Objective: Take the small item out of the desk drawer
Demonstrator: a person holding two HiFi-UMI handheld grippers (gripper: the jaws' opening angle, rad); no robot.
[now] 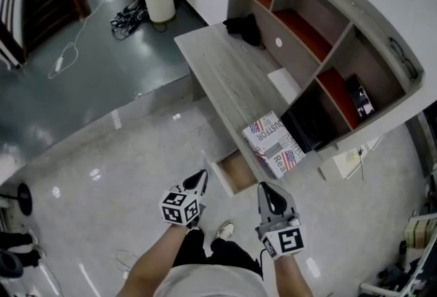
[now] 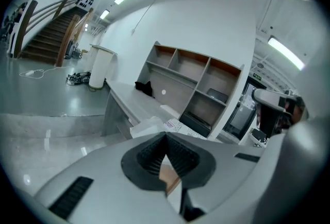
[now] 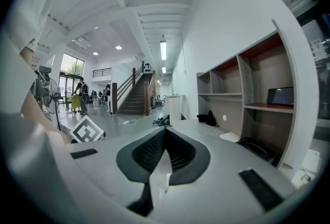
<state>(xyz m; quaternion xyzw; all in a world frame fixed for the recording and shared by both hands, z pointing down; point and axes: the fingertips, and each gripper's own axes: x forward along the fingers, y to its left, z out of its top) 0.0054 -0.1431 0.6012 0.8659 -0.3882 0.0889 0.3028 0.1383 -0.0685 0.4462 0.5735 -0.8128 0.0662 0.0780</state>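
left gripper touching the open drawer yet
Apart. The left gripper view shows the shut left gripper ending in open air, with the drawer beyond it.

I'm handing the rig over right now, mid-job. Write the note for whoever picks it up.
Left gripper: shut, empty, beside the open drawer.
Right gripper: shut, empty, near the desk's front edge.
Desk drawer: pulled out below the desk top; the small item cannot be made out inside.
Done: drawer open.
Left: open a gripper, find the item, lift it out.
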